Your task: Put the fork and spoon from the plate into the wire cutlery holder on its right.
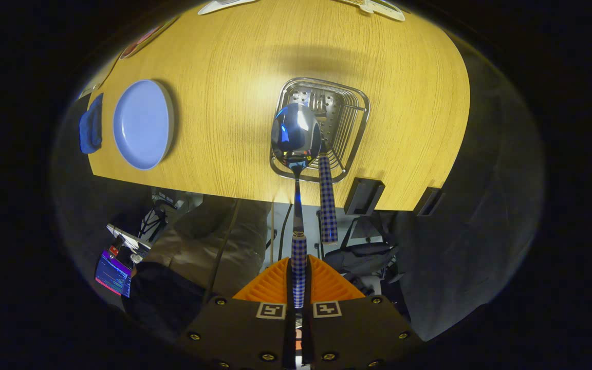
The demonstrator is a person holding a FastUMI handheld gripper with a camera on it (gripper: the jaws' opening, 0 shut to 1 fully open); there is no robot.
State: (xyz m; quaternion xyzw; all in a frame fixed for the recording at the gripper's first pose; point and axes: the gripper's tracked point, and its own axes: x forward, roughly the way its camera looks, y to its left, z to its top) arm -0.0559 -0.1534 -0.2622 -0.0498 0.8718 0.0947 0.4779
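Fingers: the gripper [298, 288] has its two fingers [327, 288] closed tight on the checked handle of the spoon [296, 134], one on each side.
Spoon: its handle runs straight ahead from between the fingers, and its shiny bowl hangs over the near part of the wire cutlery holder [321, 128], facing the camera.
Fork: the fork [328, 198] stands in the holder just to the right of the spoon, its checked handle sticking out of the basket back toward the fingers; its tines are hidden inside the basket.
Holder: a chrome wire basket with a perforated floor, straight ahead of the fingers, standing on the surface [234, 103] near its closer edge.
Plate: the plate [143, 124] is blue and bare, well apart to the left of the holder, on the same surface.
Cloth: a blue cloth [91, 125] lies just beyond the plate on its left, at the end of the surface.
Surface: pale wood grain, with two dark brackets [364, 196] fixed at its closer edge to the right of the fingers' line.
Below the edge: bags, cables and a lit screen [113, 275] show dimly left of the fingers.
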